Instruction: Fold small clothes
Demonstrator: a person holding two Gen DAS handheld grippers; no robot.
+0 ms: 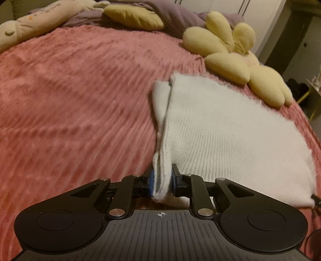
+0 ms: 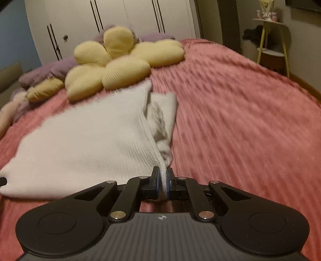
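Observation:
A white ribbed knit garment (image 1: 220,128) lies spread on the pink bedspread (image 1: 70,100). My left gripper (image 1: 162,180) is shut on the near left corner of it, with thick folded edge between the blue pads. In the right wrist view the same garment (image 2: 84,140) stretches to the left, and my right gripper (image 2: 163,180) is shut on its near right corner. A folded-in sleeve shows along each held edge. Both corners are lifted slightly off the bed.
A yellow flower-shaped cushion (image 1: 236,58) lies just beyond the garment, also in the right wrist view (image 2: 112,66). Purple bedding (image 1: 160,14) and a cream plush toy (image 1: 30,26) lie at the far side. A yellow side table (image 2: 272,40) stands beside the bed.

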